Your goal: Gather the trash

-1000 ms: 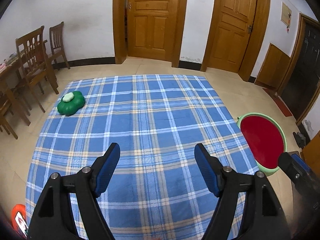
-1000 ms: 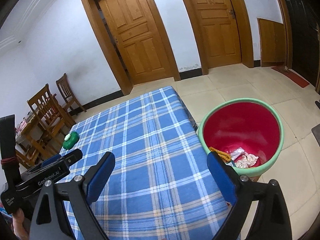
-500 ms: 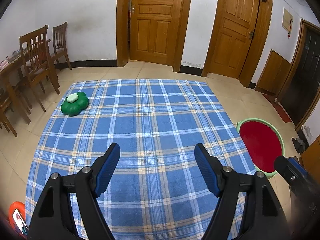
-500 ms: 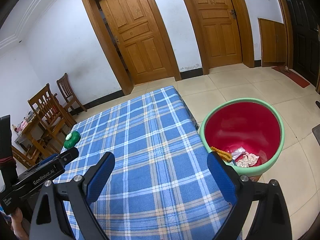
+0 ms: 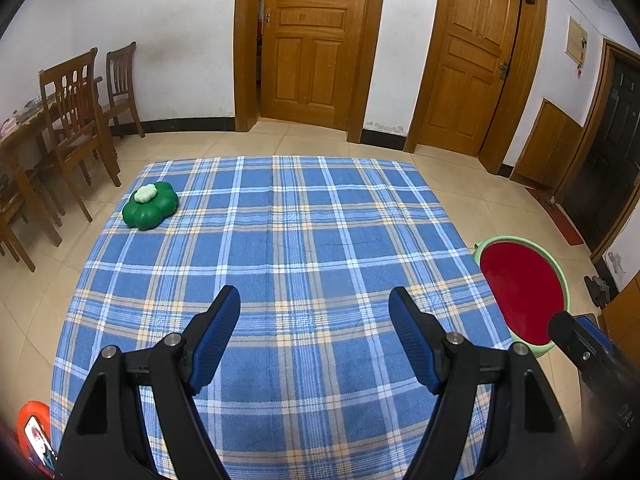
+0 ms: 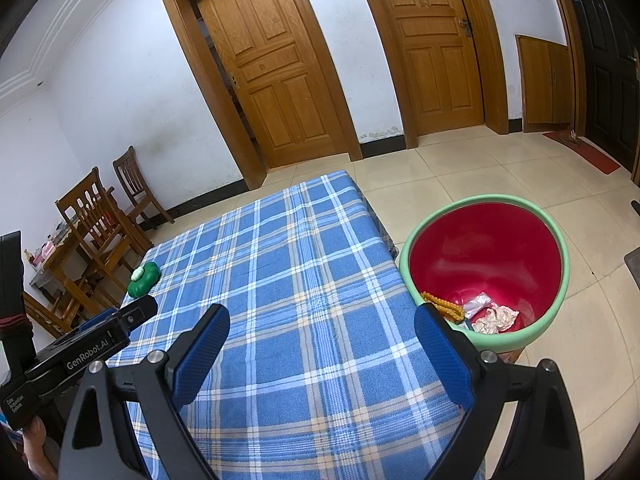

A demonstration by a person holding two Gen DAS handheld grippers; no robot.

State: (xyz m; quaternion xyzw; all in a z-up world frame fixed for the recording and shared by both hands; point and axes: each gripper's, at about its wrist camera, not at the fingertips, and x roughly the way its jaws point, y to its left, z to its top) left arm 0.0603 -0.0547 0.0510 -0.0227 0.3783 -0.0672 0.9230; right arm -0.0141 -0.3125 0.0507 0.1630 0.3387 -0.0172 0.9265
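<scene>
A table under a blue plaid cloth (image 5: pixel 320 220) (image 6: pixel 280 260) fills both views. A green flower-shaped thing with a pale top (image 5: pixel 150 208) (image 6: pixel 144 278) lies at its far left corner. Beside the table's right edge, on the floor, stands a bin with a green rim and red inside (image 5: pixel 486 245) (image 6: pixel 480 199). Crumpled paper (image 6: pixel 496 318) and an orange beaded piece (image 6: pixel 442 308) lie at its bottom. My left gripper (image 5: pixel 314 298) hangs open over the near cloth with nothing between its fingers. My right gripper (image 6: pixel 322 314) is open too, over the cloth just left of the bin.
Wooden chairs (image 5: pixel 76 120) (image 6: pixel 96 220) and a wooden table stand at the left wall. Two wooden doors (image 5: pixel 316 40) are at the back, with tiled floor around the table. An orange object (image 5: pixel 34 424) sits at the lower left edge.
The left wrist view has shifted very slightly. Both grippers stay open and nothing on the table or in the bin has moved.
</scene>
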